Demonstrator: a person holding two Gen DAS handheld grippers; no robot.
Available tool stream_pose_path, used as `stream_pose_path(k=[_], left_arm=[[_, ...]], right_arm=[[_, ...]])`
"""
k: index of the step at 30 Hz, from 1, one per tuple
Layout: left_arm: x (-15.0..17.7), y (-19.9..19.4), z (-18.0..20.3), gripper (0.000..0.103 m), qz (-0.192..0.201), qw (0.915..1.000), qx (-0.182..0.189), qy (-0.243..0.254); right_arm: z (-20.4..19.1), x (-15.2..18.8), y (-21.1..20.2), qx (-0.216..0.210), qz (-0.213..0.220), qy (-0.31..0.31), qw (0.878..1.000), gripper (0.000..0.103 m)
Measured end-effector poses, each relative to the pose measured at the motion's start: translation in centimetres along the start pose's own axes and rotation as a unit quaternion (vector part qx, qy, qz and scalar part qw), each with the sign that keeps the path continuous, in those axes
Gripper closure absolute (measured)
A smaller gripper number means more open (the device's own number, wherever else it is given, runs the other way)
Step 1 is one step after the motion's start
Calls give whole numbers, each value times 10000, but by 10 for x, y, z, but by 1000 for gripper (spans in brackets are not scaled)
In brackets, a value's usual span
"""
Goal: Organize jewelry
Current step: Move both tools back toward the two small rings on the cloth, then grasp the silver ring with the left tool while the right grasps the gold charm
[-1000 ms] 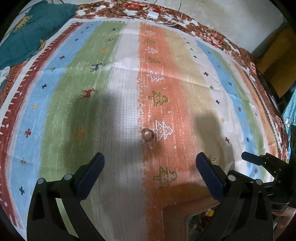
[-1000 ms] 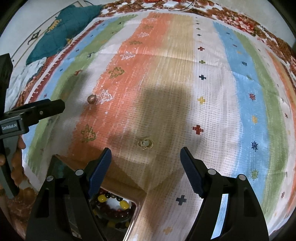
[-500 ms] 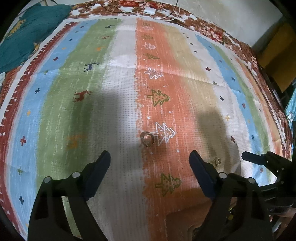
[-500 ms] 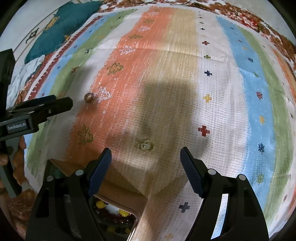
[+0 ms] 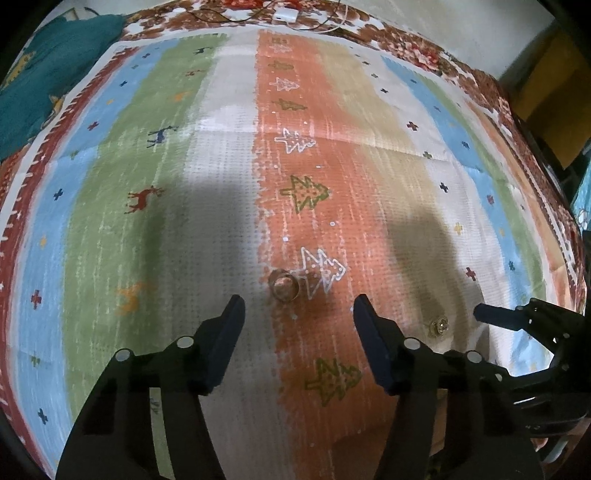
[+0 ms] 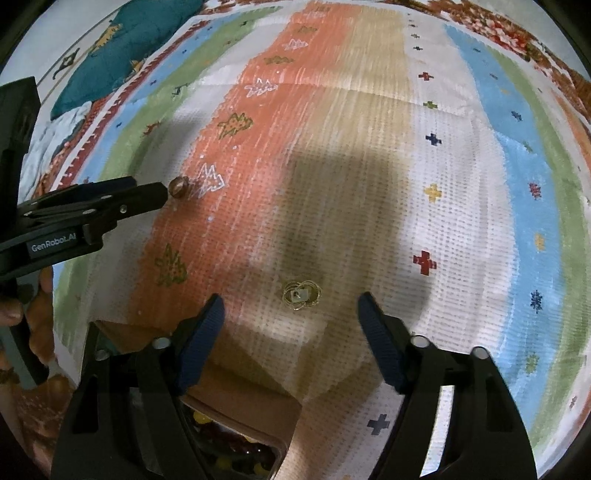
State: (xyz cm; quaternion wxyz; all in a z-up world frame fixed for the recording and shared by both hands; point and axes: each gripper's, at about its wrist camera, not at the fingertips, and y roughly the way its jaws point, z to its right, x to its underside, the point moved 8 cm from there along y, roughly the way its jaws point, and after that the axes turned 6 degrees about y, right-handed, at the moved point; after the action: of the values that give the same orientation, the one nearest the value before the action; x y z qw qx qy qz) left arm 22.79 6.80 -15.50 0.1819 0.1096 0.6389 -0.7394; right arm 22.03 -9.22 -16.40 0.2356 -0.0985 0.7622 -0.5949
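Observation:
A ring (image 5: 283,287) lies on the striped cloth (image 5: 221,206) beside a white tree motif. My left gripper (image 5: 298,322) is open and empty, its tips just short of the ring. The ring also shows in the right wrist view (image 6: 179,187), right at the left gripper's tip. A small coiled gold chain piece (image 6: 301,294) lies on the cloth, and my right gripper (image 6: 290,320) is open and empty just below it. The chain piece also shows in the left wrist view (image 5: 439,326). A brown box (image 6: 236,391) holding a bead bracelet (image 6: 236,448) sits below the right gripper.
A teal cushion (image 5: 44,85) lies at the far left off the cloth. A white charger with cables (image 5: 286,14) sits at the cloth's far edge. A hand (image 6: 22,314) holds the left gripper's handle.
My left gripper has moved forward toward the ring and its jaws have narrowed somewhat. My right gripper has moved closer to the chain piece, still open.

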Motion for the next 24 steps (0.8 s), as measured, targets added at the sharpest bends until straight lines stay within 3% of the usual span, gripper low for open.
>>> stream_pose_path(k=[16,24], left_arm=[[-1,25,-3,68,-235,9995,-157,167],[-1,28,-3,68,-231,9994,-164,188]], right_arm=[[3,5,10,-143,-241,172,9995,44],[3,0,20,-71,-349,157,9992,46]])
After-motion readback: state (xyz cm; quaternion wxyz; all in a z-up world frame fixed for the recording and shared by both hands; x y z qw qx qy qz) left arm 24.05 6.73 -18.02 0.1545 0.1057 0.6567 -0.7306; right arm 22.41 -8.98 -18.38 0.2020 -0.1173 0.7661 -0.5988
